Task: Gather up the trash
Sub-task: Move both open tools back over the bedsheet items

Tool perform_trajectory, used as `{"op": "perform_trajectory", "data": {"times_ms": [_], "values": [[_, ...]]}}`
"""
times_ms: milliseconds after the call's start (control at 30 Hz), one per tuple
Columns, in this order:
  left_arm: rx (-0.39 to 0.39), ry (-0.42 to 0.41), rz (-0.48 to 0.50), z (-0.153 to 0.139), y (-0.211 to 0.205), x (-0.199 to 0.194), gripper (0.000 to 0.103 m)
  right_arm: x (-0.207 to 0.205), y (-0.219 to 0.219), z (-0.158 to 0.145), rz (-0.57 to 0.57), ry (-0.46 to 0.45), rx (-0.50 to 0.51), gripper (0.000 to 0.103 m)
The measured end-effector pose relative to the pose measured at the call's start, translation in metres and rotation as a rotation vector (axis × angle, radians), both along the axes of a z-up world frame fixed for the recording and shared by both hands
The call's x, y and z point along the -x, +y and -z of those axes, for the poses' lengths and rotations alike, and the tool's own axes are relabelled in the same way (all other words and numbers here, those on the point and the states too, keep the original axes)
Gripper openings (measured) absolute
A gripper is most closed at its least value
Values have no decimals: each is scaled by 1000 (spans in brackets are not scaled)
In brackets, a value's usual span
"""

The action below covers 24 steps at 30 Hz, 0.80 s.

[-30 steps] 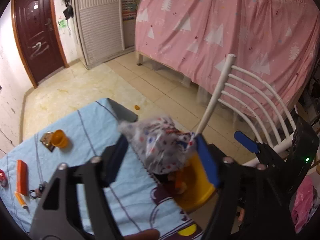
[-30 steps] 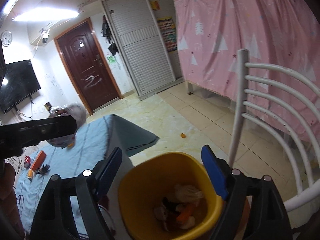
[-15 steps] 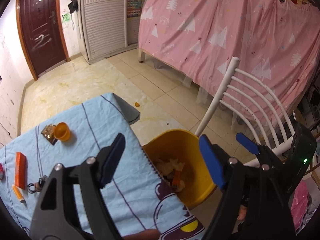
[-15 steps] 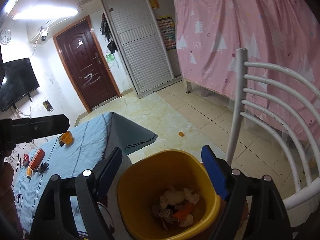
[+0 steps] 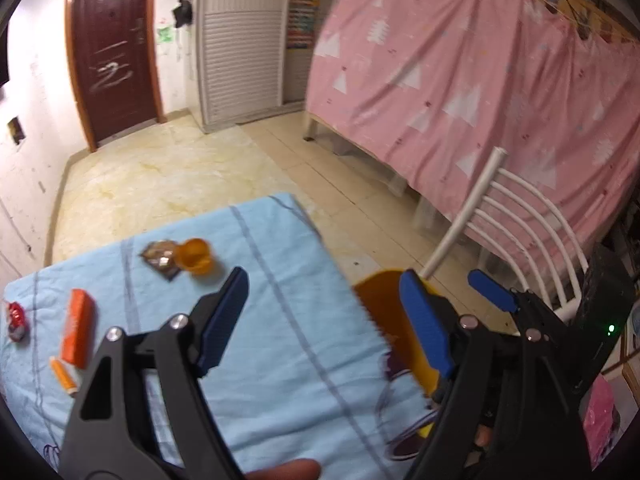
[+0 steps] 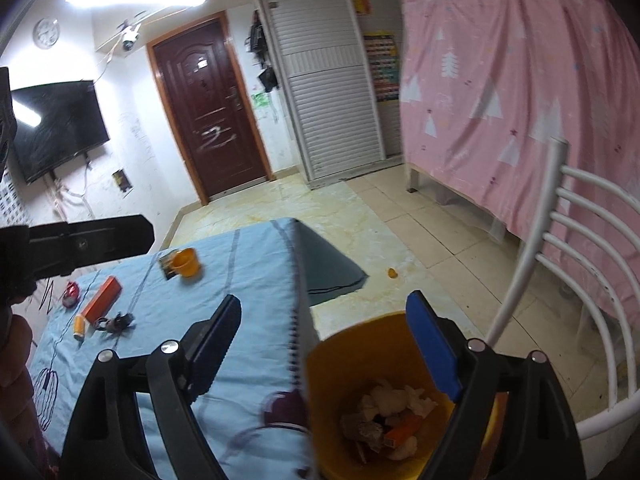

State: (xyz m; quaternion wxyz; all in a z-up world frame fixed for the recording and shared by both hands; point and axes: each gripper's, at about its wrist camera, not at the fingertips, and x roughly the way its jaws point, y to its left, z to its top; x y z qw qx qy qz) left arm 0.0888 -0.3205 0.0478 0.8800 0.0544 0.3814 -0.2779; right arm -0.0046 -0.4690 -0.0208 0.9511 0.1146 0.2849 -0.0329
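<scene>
In the left wrist view, the left gripper (image 5: pixel 324 316) hangs over a table under a light blue cloth (image 5: pixel 280 340), its 2 blue-padded jaws wide apart with only cloth showing between them. On the far part of the cloth lie the loose pieces of trash: an orange cup (image 5: pixel 197 256) tipped on its side and touching a crumpled foil wrapper (image 5: pixel 160 258), an orange box (image 5: pixel 78 328) nearer the left edge, a small orange tube (image 5: pixel 62 374) just below the box, and a red-and-silver wrapper (image 5: pixel 16 320) at the far left. Beside the table's right edge stands a yellow bin (image 5: pixel 380 312), partly hidden by the right-hand jaw; past it the right gripper's blue pad (image 5: pixel 492 290) shows, in front of a white chair (image 5: pixel 520 220). A fingertip (image 5: pixel 288 470) pokes in at the bottom edge. In the right wrist view, the right gripper (image 6: pixel 324 348) straddles the table's edge, its jaws opening and bare between the pads; the left-hand jaw is over the cloth (image 6: pixel 248 280) and the right-hand jaw over the bin (image 6: pixel 352 356). The bin holds crumpled white paper, a patterned wrapper and an orange box. The cup (image 6: pixel 185 262), foil wrapper (image 6: pixel 166 266), orange box (image 6: pixel 102 298), tube (image 6: pixel 79 326), red wrapper (image 6: pixel 72 291) and a small dark tangled thing (image 6: pixel 114 322) lie on the cloth's far left part. A small orange scrap (image 6: pixel 391 272) sits on the tiled floor (image 6: pixel 360 220) beyond the table. Part of the left gripper's black body (image 6: pixel 80 242) crosses the left side.
</scene>
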Motion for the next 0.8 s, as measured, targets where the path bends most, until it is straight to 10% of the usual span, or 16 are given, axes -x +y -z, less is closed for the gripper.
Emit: {"op": "perform_trajectory", "data": {"times_ms": [800], "values": [[-68, 37, -327, 27, 188, -69, 75, -76, 182, 7, -383, 101, 113, 84]]}}
